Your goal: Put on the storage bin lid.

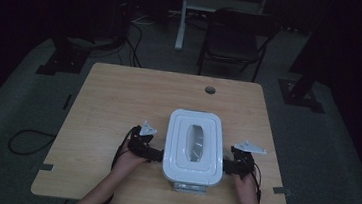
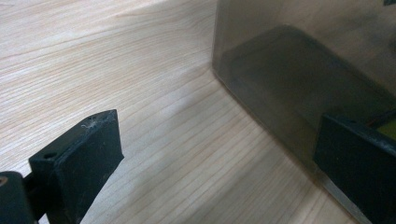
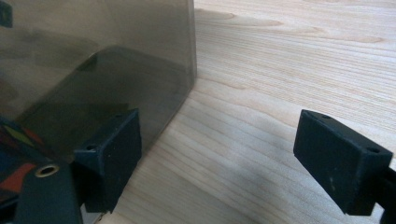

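A white-lidded box (image 1: 194,146) sits on a wooden table (image 1: 119,101), near the person's edge. The left gripper (image 1: 156,155) stands at the box's left side and the right gripper (image 1: 227,165) at its right side. Both grippers' jaws are spread wide, holding nothing. In each gripper view one jaw seems to touch the smoky wall (image 2: 299,84), though dim light leaves that uncertain.

The high view is dim and grainy, its corners sinking into black. Both gripper views are brighter and warm; the table (image 2: 154,116) grain is sharp, while the near jaws are slightly soft and cast faint shadows.
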The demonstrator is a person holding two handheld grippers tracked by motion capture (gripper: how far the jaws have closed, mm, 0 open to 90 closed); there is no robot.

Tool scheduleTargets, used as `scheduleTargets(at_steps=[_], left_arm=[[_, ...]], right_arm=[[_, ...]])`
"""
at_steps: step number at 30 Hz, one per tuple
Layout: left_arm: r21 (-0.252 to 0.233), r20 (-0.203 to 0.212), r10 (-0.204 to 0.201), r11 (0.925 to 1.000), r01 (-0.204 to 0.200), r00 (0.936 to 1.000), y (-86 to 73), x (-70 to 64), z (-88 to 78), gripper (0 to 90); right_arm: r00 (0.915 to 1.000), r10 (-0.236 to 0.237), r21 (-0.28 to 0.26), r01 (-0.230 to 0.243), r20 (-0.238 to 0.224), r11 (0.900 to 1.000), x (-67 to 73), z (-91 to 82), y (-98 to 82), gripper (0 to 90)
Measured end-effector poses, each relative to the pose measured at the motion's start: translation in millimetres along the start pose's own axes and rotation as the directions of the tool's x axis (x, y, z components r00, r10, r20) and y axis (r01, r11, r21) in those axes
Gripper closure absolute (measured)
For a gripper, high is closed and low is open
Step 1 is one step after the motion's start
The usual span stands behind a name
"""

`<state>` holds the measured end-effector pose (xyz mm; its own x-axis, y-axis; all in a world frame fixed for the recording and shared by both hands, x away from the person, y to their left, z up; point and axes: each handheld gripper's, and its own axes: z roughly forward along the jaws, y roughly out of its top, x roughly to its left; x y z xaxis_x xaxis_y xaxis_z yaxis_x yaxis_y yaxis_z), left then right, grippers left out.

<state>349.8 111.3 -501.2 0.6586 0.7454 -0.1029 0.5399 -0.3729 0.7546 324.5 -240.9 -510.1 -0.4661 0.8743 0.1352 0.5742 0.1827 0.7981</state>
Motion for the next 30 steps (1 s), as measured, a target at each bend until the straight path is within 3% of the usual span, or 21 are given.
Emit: scheduleTargets(at_steps=[4,7,12,17,26,30], left_arm=[[-0.022,0.008,0.025,0.9995,-0.025,0.9997,-1.1,2.5,0.9,2.2],[-0.016,-0.023,0.042,0.999,-0.042,0.9989,-3.0,6.9,0.5,2.2],[-0.039,-0.021,0.029,0.9988,-0.029,0.9994,-7.3,13.8,-3.9,2.2],[-0.062,-0.031,0.043,0.9971,-0.045,0.9986,-9.7,17.2,-9.5,2.2],[-0.06,-0.037,0.039,0.9973,-0.041,0.9985,-14.5,25.8,-17.8,2.2],[-0.065,-0.041,0.015,0.9978,-0.018,0.999,-17.7,32.1,-22.7,2.2]], right_arm=[[0.9998,-0.002,0.005,0.002,0.02,1.0,0.2,3.9,-2.2,13.1],[0.9997,0.002,0.001,-0.002,0.026,1.0,0.0,5.4,-4.0,12.6],[0.9984,-0.017,-0.004,0.018,0.053,1.0,0.0,3.5,-5.7,12.6],[0.9982,-0.004,-0.011,0.005,0.061,1.0,-2.9,-0.2,-5.8,12.7],[0.9966,0.007,-0.016,-0.006,0.082,1.0,-7.6,-4.8,-7.3,12.6],[0.9961,0.011,-0.018,-0.01,0.088,1.0,-9.2,-6.9,-7.5,12.6]])
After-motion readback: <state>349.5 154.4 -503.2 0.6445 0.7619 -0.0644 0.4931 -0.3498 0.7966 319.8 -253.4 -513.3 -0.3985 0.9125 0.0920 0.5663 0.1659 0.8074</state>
